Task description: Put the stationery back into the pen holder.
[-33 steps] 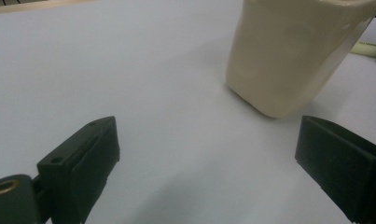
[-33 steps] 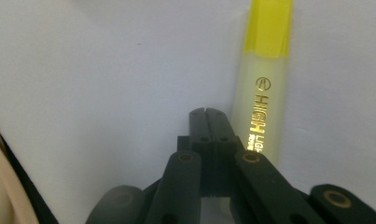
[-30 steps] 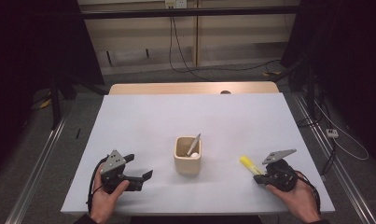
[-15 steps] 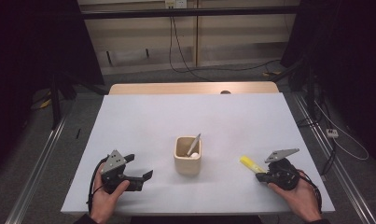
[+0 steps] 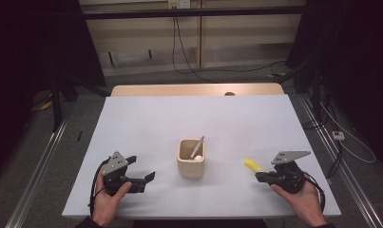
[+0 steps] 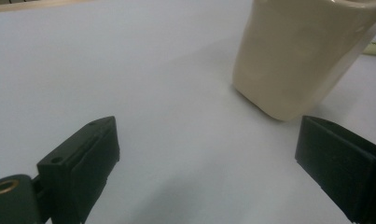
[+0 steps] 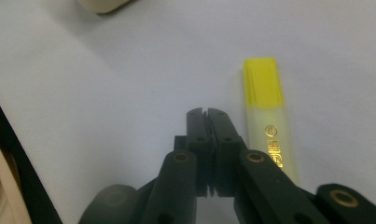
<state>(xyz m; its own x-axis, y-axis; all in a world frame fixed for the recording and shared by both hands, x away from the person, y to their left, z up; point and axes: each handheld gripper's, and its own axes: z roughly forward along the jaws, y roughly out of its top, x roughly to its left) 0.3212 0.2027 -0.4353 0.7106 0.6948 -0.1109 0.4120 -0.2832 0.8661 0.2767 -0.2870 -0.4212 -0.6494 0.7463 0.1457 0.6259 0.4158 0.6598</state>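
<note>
A beige square cup (image 5: 191, 158) stands near the middle front of the white table (image 5: 194, 123), with a white pen (image 5: 197, 147) leaning inside it. The cup (image 6: 300, 51) rises close ahead of my left gripper (image 6: 223, 154), whose jaws are wide open with nothing between them. That left gripper (image 5: 148, 176) rests at the front left, held in a hand. A yellow highlighter (image 5: 253, 166) lies flat on the table at the front right. My right gripper (image 7: 207, 113) is shut on nothing, and the highlighter (image 7: 267, 116) lies just beside its jaws. In the high view my right gripper (image 5: 259, 176) sits just in front of the highlighter.
The table's wooden far edge (image 5: 194, 90) borders a dark floor with cables (image 5: 189, 57). Metal rails (image 5: 34, 171) run along both sides of the table. Open white surface spreads behind and to both sides of the cup.
The right hand has shifted very slightly; the highlighter and cup stay put. The left gripper has not moved.
</note>
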